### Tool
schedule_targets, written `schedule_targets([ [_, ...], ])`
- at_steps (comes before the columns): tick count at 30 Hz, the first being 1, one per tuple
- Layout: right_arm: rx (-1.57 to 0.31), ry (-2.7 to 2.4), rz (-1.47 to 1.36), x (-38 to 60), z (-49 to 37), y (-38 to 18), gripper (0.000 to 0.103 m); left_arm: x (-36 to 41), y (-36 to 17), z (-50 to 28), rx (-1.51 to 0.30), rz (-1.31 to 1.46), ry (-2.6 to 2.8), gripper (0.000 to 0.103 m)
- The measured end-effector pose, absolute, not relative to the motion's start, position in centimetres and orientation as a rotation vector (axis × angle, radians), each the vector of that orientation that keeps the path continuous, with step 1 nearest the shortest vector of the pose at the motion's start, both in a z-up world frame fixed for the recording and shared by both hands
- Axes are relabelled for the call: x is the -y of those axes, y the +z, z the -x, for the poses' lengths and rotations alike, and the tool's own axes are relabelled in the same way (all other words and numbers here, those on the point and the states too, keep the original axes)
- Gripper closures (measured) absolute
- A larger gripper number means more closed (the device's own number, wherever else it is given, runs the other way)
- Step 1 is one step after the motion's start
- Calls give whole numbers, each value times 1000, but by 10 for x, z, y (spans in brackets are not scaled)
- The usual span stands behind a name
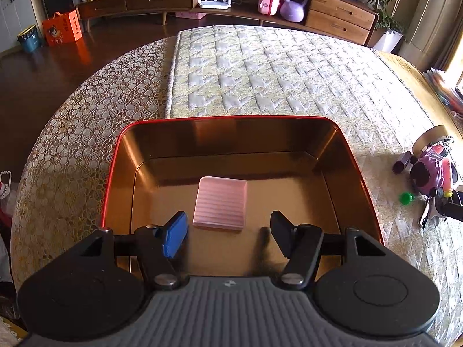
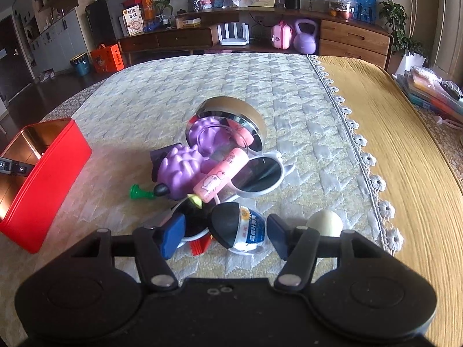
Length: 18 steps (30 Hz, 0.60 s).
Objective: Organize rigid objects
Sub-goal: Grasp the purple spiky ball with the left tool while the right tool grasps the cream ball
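Note:
A red tin box (image 1: 115,156) with a shiny gold inside stands on the quilted mat. A pink ribbed flat block (image 1: 220,203) lies on its floor. My left gripper (image 1: 228,232) is open and empty, just above the box's near side, the block ahead between the fingers. In the right wrist view the box (image 2: 49,179) is at the left. My right gripper (image 2: 225,238) is open over a pile: a small black-capped bottle (image 2: 237,228) between the fingers, a purple spiky toy (image 2: 181,170), a pink tube (image 2: 220,175), white sunglasses (image 2: 260,173), a green piece (image 2: 139,193), a round silver tin (image 2: 231,115).
A pale egg-shaped thing (image 2: 324,222) lies right of the right fingers. The pile also shows at the right of the left wrist view (image 1: 431,170). A yellow cloth (image 2: 390,133) covers the table's right side. A stack of books (image 2: 434,92) lies at the far right edge.

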State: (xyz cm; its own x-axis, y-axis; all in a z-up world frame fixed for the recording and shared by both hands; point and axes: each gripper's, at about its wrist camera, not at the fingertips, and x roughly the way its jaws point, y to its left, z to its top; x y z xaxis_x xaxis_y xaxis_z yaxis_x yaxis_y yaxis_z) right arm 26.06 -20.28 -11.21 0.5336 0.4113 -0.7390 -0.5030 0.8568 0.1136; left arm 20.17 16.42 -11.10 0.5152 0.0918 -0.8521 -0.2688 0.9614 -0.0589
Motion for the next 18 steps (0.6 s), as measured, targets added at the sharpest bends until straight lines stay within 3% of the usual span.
schedule_targets([
  [7,-840,546,118,210,-251,-105,41,-131,-75,-198,-924,172,125,40],
  [10,-829,548,118,217,-245,-100,40,-104,-62,-207,-902,169,42,25],
  [18,-802,464,126,247,-251,-94,39,-30,-62,-250,-911,144,-80,24],
])
